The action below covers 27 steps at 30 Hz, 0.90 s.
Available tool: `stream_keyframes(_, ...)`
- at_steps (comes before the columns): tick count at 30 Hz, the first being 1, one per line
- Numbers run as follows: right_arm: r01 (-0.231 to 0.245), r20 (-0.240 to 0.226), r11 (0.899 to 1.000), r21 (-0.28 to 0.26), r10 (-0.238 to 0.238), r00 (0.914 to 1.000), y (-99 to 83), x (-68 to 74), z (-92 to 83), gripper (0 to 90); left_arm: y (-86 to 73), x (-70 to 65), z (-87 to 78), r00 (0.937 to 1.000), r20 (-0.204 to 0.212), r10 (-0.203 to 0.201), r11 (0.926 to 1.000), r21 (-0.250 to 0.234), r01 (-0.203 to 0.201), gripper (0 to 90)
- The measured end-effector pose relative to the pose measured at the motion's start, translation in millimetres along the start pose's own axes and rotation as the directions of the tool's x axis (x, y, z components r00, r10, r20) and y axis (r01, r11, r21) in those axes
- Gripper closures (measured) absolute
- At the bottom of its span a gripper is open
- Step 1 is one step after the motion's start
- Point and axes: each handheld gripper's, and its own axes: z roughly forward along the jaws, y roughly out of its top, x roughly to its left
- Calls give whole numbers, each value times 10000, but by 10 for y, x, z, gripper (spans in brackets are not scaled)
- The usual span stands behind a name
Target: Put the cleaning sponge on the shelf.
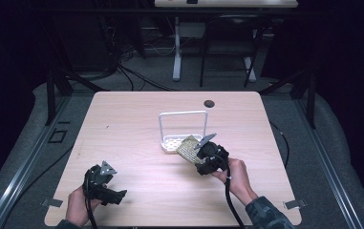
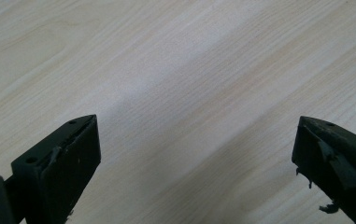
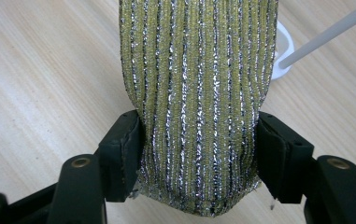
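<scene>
Dark floor and cable-strewn desk legs ring the pale wood-grain table [image 1: 136, 119] I am working at. Near its middle stands a small white wire-framed rack with a perforated tray base [image 1: 172, 143]. My right gripper [image 3: 199, 154] has its two black jaws closed against the sides of a yellow-green scouring sponge with glittery silver ribbed stripes [image 3: 199, 93], which bulges between them. From the high view I see the sponge [image 1: 187, 147] held tilted just beside the rack's front right corner, perhaps touching its tray; I cannot tell. My left gripper [image 2: 194, 158] hovers low over bare table near the front left, jaws spread wide with nothing between them, well apart from the rack.
</scene>
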Motion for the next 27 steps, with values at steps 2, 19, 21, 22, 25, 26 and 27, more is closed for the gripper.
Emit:
stream_keyframes(2, -11, 66, 10000, 14, 11, 10000, 10, 3, 2, 380, 0, -5, 3, 10000, -52, 7, 10000, 0, -7, 13)
stream_keyframes(19, -372, -19, 9984, -418, 371, 9993, 111, -30, 41, 388, 4, -9, 4, 10000, -7, 38, 10000, -3, -38, 15)
stream_keyframes(21, -362, -5, 9983, -450, 362, 9993, 113, -33, 36, 389, 4, -7, 5, 10000, 1, -8, 10000, -22, 8, 17)
stream_keyframes(22, -341, 39, 9984, -458, 343, 9994, 115, -34, 38, 389, 5, -8, 9, 10000, -40, -21, 10000, -28, 21, 17)
stream_keyframes(25, -327, 117, 9982, -501, 334, 9994, 120, -35, 49, 390, 9, -12, 6, 10000, 9, -11, 10000, 13, 11, 17)
stream_keyframes(26, -322, 118, 9983, -481, 328, 9994, 125, -31, 50, 390, 8, -15, 5, 10000, 27, -13, 10000, 17, 13, 17)
stream_keyframes(27, -353, 98, 9981, -515, 358, 9993, 131, -24, 50, 390, 7, -16, 6, 10000, 26, -9, 10000, 14, 9, 17)
